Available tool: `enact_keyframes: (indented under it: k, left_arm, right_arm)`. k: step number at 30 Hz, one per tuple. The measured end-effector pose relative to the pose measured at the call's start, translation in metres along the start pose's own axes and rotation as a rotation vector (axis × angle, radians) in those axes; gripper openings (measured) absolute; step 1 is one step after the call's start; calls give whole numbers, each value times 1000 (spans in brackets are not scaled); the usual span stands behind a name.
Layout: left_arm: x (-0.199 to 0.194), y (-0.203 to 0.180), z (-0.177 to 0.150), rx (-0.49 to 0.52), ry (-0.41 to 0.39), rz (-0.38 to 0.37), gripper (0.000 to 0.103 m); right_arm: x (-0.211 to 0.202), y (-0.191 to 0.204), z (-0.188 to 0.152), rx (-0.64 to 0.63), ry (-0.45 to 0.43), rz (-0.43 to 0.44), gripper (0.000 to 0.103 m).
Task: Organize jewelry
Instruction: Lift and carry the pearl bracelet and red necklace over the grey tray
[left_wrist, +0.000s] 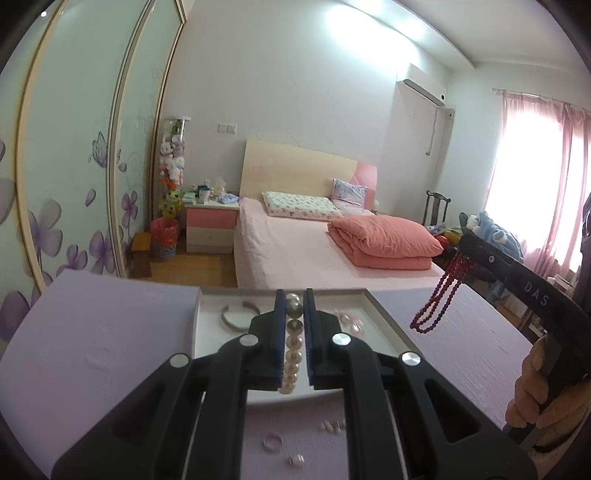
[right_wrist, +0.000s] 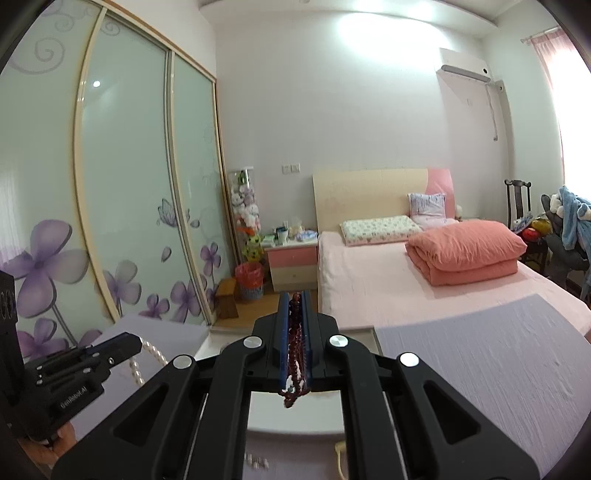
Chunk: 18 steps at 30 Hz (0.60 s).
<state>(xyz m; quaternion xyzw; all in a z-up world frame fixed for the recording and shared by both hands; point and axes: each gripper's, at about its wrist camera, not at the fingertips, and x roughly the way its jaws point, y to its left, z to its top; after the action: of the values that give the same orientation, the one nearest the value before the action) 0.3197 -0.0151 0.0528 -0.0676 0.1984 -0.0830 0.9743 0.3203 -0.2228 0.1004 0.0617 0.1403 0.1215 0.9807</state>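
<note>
Two handheld grippers work above a lavender-covered table (left_wrist: 96, 354) in a pink bedroom. The left gripper (left_wrist: 294, 299) has its blue-padded fingers closed on a strand of cream pearls (left_wrist: 291, 354), which runs lengthwise between the pads and hangs out slightly behind them. The right gripper (right_wrist: 294, 301) is clamped on a dark red bead necklace (right_wrist: 294, 343); in the left wrist view its loops dangle freely in the air to the right of the tray, above the table and apart from it.

Directly below and ahead of the left gripper lies a shallow white tray (left_wrist: 384, 321) with a grey rim. Inside it, on the left, rests an open silver bangle (left_wrist: 236, 317); on the right sits a pale pink beaded piece (left_wrist: 347, 321), partly hidden by the fingers. The gripper's own body blocks the middle of the tray.

On the tablecloth nearer the camera, outside the tray, lie a silver ring (left_wrist: 272, 441), a second small silver ring (left_wrist: 295, 460) and a short row of tiny white beads (left_wrist: 332, 425), each apart from the others.

Beyond the table stands a bed (left_wrist: 295, 251) with a folded coral quilt (left_wrist: 384, 240), a pink nightstand (left_wrist: 211, 225), and wardrobe doors printed with purple flowers (left_wrist: 74, 192) on the left. Pink curtains (left_wrist: 554, 177) glow at the right.
</note>
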Motion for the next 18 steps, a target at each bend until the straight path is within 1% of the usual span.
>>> enact_keyframes:
  k: [4,6,9,13,18]
  left_arm:
    - [22,-4,8,21,-22,19,10]
    - [34,-3,10,29,-23,27,10]
    - [55,0,10,14,-13,28,10]
    - [84,6,8,-9,8,27,10]
    - [118,13,2,-28,37,39,10]
  right_arm:
    - [26,1,1,3,-11,-8,7]
    - [39,2,0,5,-6,-9,7]
    - [56,2,-6,9,13,-12,7]
    - [86,-2,-17,31,51,-25,7]
    - [120,-11,-32,71,120,-50,7]
